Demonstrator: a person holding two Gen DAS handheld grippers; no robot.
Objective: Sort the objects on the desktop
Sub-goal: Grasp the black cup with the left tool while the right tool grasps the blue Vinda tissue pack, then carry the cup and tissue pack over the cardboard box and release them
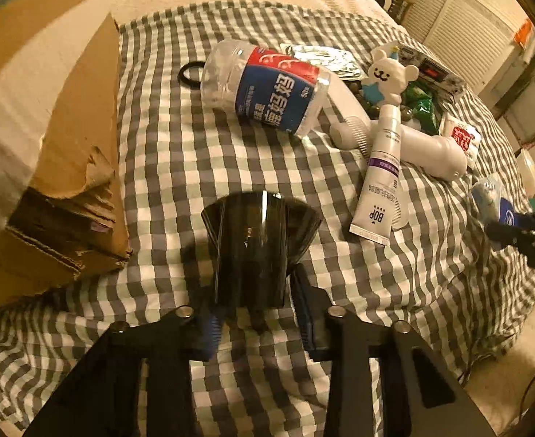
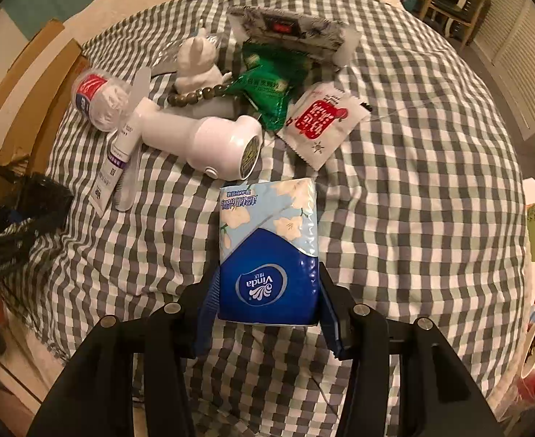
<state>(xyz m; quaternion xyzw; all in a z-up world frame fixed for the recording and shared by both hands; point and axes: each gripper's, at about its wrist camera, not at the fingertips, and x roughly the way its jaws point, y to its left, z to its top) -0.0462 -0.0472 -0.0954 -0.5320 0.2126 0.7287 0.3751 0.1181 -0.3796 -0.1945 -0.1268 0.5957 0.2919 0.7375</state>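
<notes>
A glossy black cup-shaped piece (image 1: 249,247) lies on the checked cloth (image 1: 194,153) between the fingers of my left gripper (image 1: 256,309). The right pad stands a little off it, so the jaws are open. My right gripper (image 2: 267,291) is shut on a blue Vinda tissue pack (image 2: 267,247), with a pad pressed on each side, just above the cloth. Further back lie a clear jar with a red and blue label (image 1: 263,87), a white tube (image 1: 380,178), a white handheld device (image 2: 209,138), a white bear figure (image 1: 387,76), a green packet (image 2: 267,91) and a red and white sachet (image 2: 322,123).
An open cardboard box (image 1: 67,145) stands at the left edge of the cloth, close to the black piece. A black ring (image 1: 191,73) lies behind the jar. A string of beads (image 2: 198,94) and a printed box (image 2: 292,32) sit at the back. Shelves and cups stand to the right.
</notes>
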